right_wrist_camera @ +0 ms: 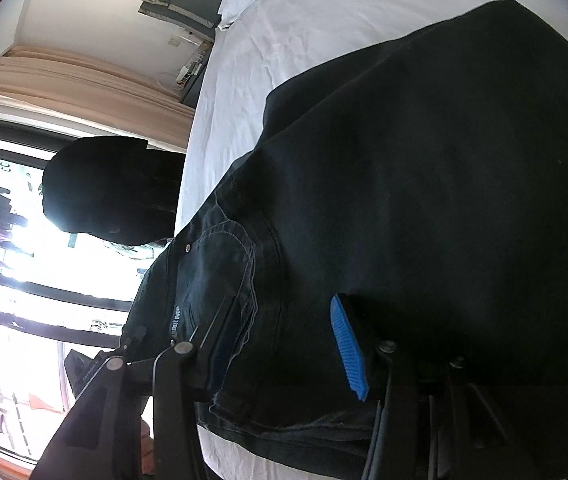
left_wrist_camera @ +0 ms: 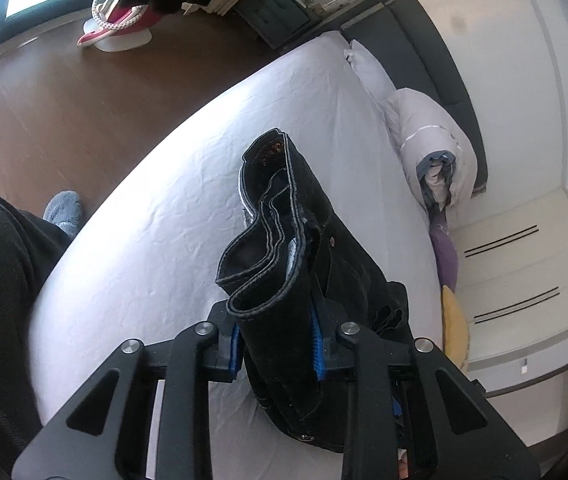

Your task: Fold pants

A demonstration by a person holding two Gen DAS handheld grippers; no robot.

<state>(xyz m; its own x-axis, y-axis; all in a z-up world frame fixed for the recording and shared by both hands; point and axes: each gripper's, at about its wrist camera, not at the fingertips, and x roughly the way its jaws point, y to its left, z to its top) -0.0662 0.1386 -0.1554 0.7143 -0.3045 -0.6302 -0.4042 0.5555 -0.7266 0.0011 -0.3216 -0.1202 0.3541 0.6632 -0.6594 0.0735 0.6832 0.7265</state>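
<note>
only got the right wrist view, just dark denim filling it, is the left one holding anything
Observer: Yes, the left gripper is shut on a bunched fold of the black jeans.
Operator: which part of them
Observer: The waistband end; its stitched edge loops above the jaws.
Operator: anything else on the bed
Observer: A rolled duvet lies by the headboard, well beyond the jeans on the white sheet.

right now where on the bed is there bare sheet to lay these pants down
The white sheet is bare from the black pants out to the bed edge by the brown floor, and on toward the pillow. It is crowded along the far side: rolled duvet, purple cushion, yellow cushion.
</note>
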